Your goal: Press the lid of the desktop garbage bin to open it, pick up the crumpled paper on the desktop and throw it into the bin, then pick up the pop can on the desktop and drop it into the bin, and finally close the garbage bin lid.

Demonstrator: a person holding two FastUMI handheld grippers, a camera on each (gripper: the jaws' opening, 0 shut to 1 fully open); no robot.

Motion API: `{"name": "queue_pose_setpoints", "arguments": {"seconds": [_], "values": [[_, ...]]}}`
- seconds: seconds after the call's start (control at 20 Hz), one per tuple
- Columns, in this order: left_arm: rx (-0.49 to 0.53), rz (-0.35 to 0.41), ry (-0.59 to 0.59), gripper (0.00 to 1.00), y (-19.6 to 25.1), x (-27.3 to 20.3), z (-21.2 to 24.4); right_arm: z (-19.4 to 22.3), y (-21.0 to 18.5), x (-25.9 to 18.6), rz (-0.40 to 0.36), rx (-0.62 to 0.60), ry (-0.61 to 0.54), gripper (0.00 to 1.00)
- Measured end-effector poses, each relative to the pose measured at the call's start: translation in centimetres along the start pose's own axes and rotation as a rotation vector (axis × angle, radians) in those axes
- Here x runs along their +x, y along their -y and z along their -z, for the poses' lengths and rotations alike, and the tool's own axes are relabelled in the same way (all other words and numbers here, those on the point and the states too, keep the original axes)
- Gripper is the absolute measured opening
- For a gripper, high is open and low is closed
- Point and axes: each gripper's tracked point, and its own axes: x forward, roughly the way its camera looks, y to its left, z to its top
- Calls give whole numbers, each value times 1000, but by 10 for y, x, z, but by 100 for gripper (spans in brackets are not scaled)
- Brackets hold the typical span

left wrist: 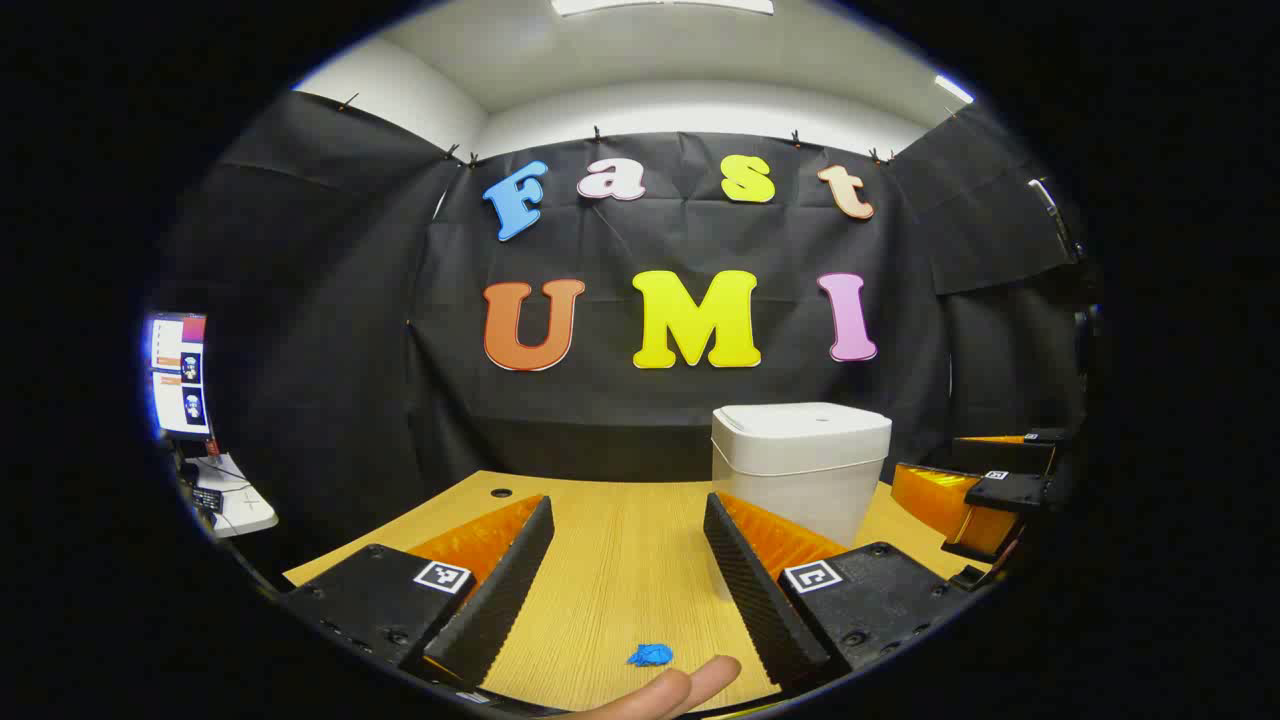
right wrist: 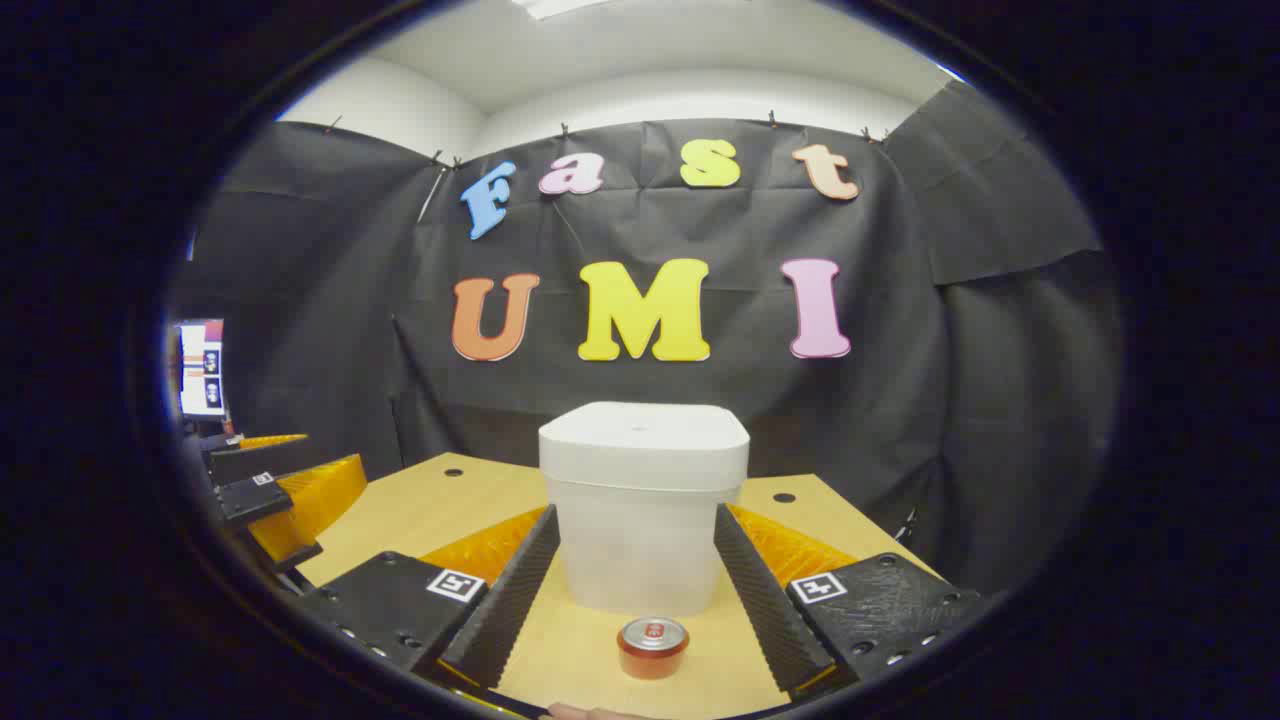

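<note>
White plastic makes up the bin point(right wrist: 643, 505), and it sits on the wood desk point(left wrist: 620, 560) with its lid point(right wrist: 645, 432) flat and shut. Nothing has gone in yet, I think, so the first job is to press that lid.

The right gripper point(right wrist: 632, 575) is wide open and holds nothing. It points right at the bin, which stands just past its tips. The can point(right wrist: 652, 646) stands upright on the desk between its two fingers, close in front of the bin.

The left gripper point(left wrist: 628, 560) is wide open too, with nothing in it. The blue paper ball point(left wrist: 650, 655) lies on the desk low down between its fingers. From here the bin is off to the right and farther back. The right gripper also shows past it at the edge of the left gripper view.

To press well, I would lift the right gripper up over the can so it does not knock it. Then come down slow on top of the lid and push once, straight down. Pushing from the side could slide the bin away. I cannot tell where on the lid the press spot is.
</note>
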Motion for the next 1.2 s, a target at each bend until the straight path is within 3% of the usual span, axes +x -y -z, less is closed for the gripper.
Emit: {"name": "queue_pose_setpoints", "arguments": {"seconds": [0.4,0.8,1.0,1.2], "values": [[10,12,-1,98,11,3,4,1,8,2,18,-33,8,95],[2,-22,-6,98,-2,7,7,3,12,13,52,-80,-2,95],[2,-23,-14,98,-3,10,10,3,-3,22,-8,-64,-17,95],[1,-45,-21,98,-10,15,13,-10,-4,39,-18,-70,-20,93]]}}
